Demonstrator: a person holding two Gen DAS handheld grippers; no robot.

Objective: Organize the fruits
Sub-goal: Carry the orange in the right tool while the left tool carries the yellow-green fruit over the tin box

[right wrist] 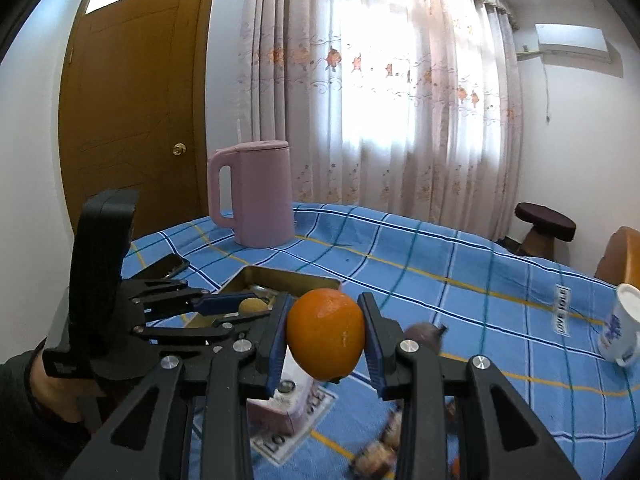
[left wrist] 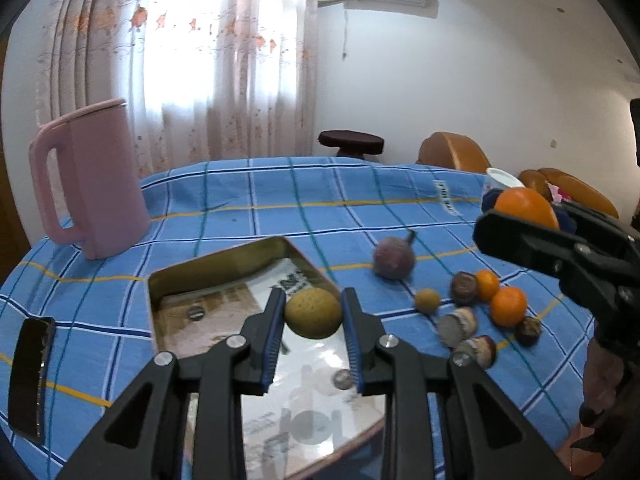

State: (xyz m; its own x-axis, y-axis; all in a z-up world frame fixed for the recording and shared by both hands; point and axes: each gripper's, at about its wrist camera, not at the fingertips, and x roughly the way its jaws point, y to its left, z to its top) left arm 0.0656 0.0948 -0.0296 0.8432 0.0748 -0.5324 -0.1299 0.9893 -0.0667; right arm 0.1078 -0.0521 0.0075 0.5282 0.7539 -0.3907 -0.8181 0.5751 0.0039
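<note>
1. One table (left wrist: pixel 248 200) under a blue check cloth.
2. One pink jug (left wrist: pixel 94 184) stands at its far left.
3. One open tin (left wrist: pixel 224 264) lies near the front.
4. Two grippers: the left gripper (left wrist: pixel 313 312) is clamped on a yellow fruit (left wrist: pixel 313 313) over the tin; the right gripper (right wrist: pixel 325 332) is clamped on a big orange (right wrist: pixel 326 334) above the cloth.
5. One purple fruit (left wrist: pixel 393 258) lies right of the tin.
6. Two small oranges (left wrist: pixel 508 306) sit in a cluster beside it.
7. One small yellow fruit (left wrist: pixel 427 301) lies just left of the cluster.

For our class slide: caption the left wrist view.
Left tool holds a yellow fruit over the tin.
</note>
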